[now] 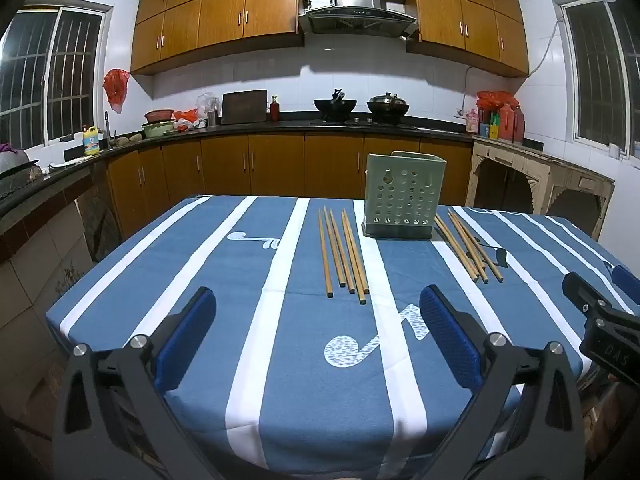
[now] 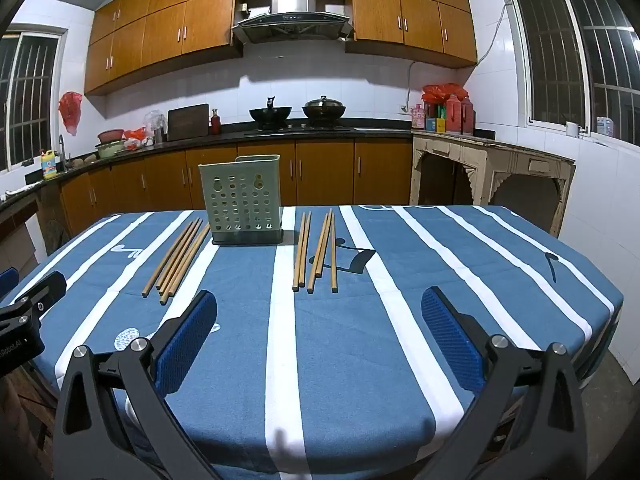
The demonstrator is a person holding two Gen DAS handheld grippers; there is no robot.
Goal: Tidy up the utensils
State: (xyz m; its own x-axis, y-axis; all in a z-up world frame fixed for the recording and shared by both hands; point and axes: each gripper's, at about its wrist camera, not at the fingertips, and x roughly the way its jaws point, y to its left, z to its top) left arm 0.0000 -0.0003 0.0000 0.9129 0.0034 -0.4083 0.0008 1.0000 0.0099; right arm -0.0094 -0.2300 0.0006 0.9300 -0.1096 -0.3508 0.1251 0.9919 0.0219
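Observation:
A green perforated utensil holder (image 1: 403, 196) (image 2: 244, 200) stands upright near the far side of the table. Several wooden chopsticks (image 1: 343, 254) (image 2: 178, 258) lie flat to its left, and a second bunch of several chopsticks (image 1: 468, 242) (image 2: 316, 254) lies to its right. My left gripper (image 1: 318, 304) hovers open over the near part of the table, short of the left bunch, nothing between its blue pads. My right gripper (image 2: 319, 304) is open too, short of the right bunch. Each view catches the other gripper at its edge.
The table wears a blue cloth with white stripes (image 1: 280, 360) (image 2: 440, 280). Behind it run a dark kitchen counter with woks (image 1: 360, 106) (image 2: 296, 114), wooden cabinets, and a pale side table (image 2: 492, 172) at the right.

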